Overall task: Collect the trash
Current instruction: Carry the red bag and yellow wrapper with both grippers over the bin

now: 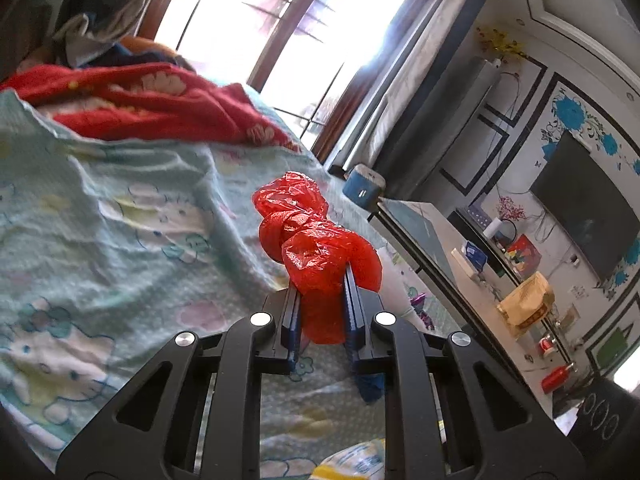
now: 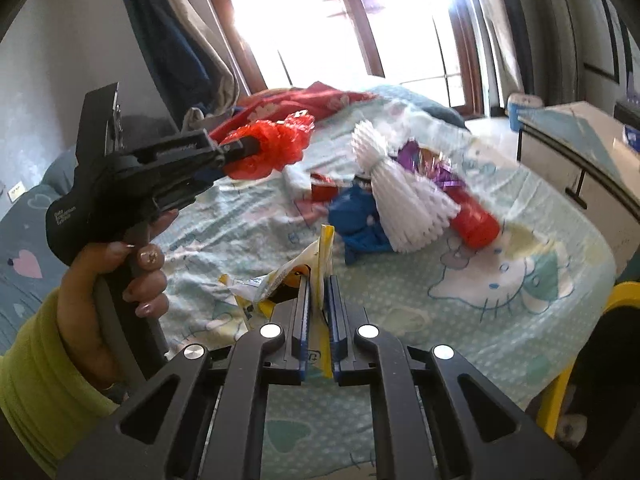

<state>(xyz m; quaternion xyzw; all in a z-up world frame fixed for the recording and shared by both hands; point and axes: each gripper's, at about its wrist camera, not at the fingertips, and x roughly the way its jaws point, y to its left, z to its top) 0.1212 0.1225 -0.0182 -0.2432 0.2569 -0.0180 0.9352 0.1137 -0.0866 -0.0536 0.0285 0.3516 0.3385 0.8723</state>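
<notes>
A: What does the left tool (image 1: 322, 280) pinch?
B: A red bag (image 1: 316, 236), centre frame, lifted over the bed (image 1: 120, 208).
A: And the right tool (image 2: 319, 284)?
B: Pressed on a yellow wrapper (image 2: 316, 264), lower centre. More trash (image 2: 400, 208) lies mid-bed.

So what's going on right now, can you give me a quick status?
Left gripper shut on red bag. Right gripper shut on yellow wrapper. Foam net, red tube, blue scrap left on bed. Nothing in the way.
</notes>
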